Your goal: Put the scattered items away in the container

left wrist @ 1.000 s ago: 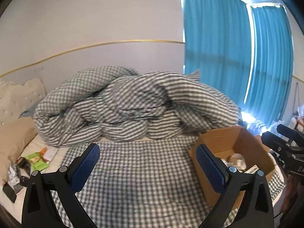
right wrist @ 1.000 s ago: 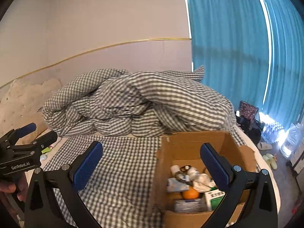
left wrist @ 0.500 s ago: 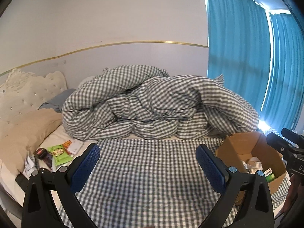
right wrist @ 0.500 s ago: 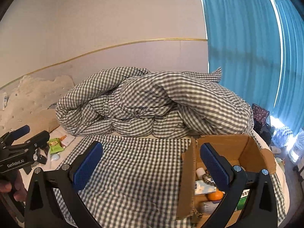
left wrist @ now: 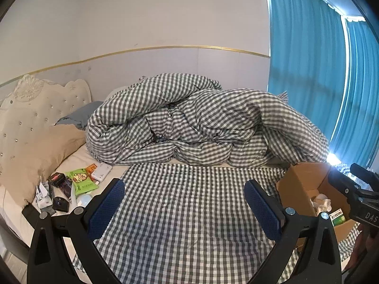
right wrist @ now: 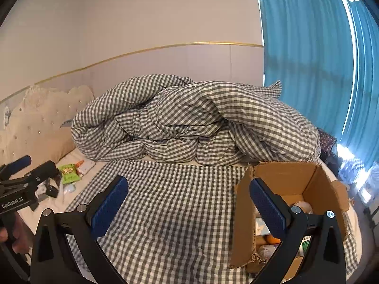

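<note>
Cardboard box (right wrist: 284, 177) on bed | left gripper (left wrist: 187, 203) spread, empty | right gripper (right wrist: 189, 203) spread, empty

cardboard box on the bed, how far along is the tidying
Partly done. The cardboard box already holds several items, among them something orange and a green-labelled pack. Nothing is in hand: the left tongs and the right tongs are both open and empty. Left to do: the clutter by the pillow, including a green snack packet and a white flat case.
</note>
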`<control>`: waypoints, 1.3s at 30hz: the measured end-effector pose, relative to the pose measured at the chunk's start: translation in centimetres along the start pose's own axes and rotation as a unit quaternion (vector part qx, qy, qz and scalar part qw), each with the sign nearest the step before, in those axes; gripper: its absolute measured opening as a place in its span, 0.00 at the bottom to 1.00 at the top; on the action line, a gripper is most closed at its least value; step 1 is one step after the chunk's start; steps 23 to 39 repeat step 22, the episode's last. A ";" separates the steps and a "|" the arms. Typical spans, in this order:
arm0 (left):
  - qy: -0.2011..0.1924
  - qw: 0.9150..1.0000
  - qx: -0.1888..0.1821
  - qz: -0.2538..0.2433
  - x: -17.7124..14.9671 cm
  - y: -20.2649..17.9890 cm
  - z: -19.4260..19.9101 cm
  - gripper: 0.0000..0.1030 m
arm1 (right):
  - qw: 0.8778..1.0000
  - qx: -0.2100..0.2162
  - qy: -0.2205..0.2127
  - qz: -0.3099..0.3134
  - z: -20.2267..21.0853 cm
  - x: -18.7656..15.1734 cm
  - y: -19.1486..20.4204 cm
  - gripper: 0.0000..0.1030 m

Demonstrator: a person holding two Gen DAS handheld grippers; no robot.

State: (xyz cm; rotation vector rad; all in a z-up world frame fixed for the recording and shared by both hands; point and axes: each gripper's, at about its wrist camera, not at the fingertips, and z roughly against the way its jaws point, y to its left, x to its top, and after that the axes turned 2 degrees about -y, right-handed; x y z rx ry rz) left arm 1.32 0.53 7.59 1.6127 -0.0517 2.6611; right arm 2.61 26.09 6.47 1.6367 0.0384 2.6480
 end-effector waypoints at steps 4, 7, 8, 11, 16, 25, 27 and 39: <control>-0.001 1.000 -0.001 0.003 0.0 0.0 -0.1 1.00 | 1.000 0.001 0.000 0.000 0.1 -0.2 0.0 1.00; -0.001 1.000 0.000 0.003 0.0 0.0 -0.2 1.00 | 1.000 0.001 0.001 0.000 0.1 -0.3 -0.1 1.00; 0.000 1.000 0.000 0.003 0.0 0.0 -0.2 1.00 | 1.000 0.000 0.001 0.000 0.1 -0.3 -0.2 1.00; -0.001 1.000 -0.001 0.002 0.0 -0.1 -0.3 1.00 | 1.000 0.000 0.002 -0.002 0.1 -0.3 -0.4 1.00; 0.001 1.000 0.000 0.000 0.0 -0.1 -0.4 1.00 | 1.000 0.000 0.002 -0.005 0.2 -0.4 -0.7 1.00; 0.002 1.000 0.000 0.000 0.0 -0.3 -0.4 1.00 | 1.000 0.000 0.003 -0.005 0.1 -0.4 -0.7 1.00; 0.002 1.000 0.000 0.000 0.0 -0.3 -0.4 1.00 | 1.000 0.000 0.003 -0.005 0.1 -0.4 -0.7 1.00; 0.002 1.000 0.000 0.000 0.0 -0.3 -0.4 1.00 | 1.000 0.000 0.003 -0.005 0.1 -0.4 -0.7 1.00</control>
